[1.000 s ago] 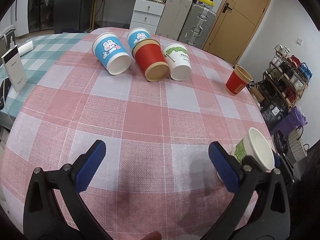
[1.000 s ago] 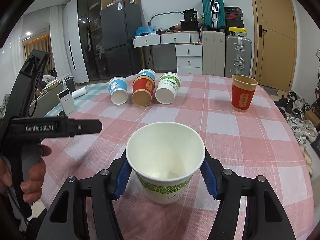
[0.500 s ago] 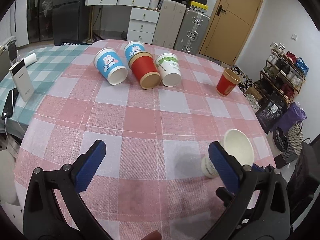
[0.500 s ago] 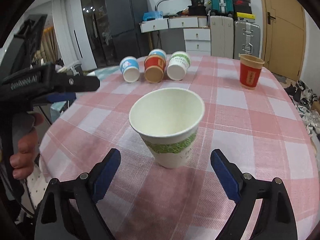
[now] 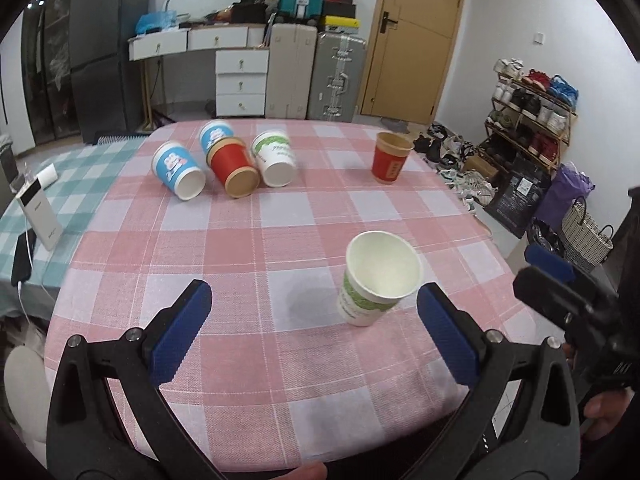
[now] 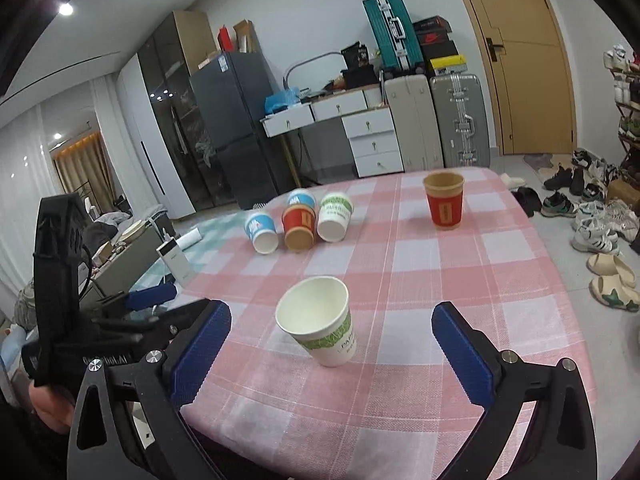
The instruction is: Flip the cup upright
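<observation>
We see the white-and-green cup (image 6: pixel 320 322) upright on the checked table (image 6: pixel 460 280), just ahead of our right tongs (image 6: pixel 332 348), which gape empty. Our left tongs (image 5: pixel 314 332) also gape empty; the cup's base hides behind its rim.

Both tools (image 5: pixel 314 330) (image 6: pixel 330 346) wide apart, empty.

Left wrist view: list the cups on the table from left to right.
Blue cup lying on its side → red cup lying on its side → white-and-green cup lying on its side → upright white-and-green cup → upright red cup.
</observation>
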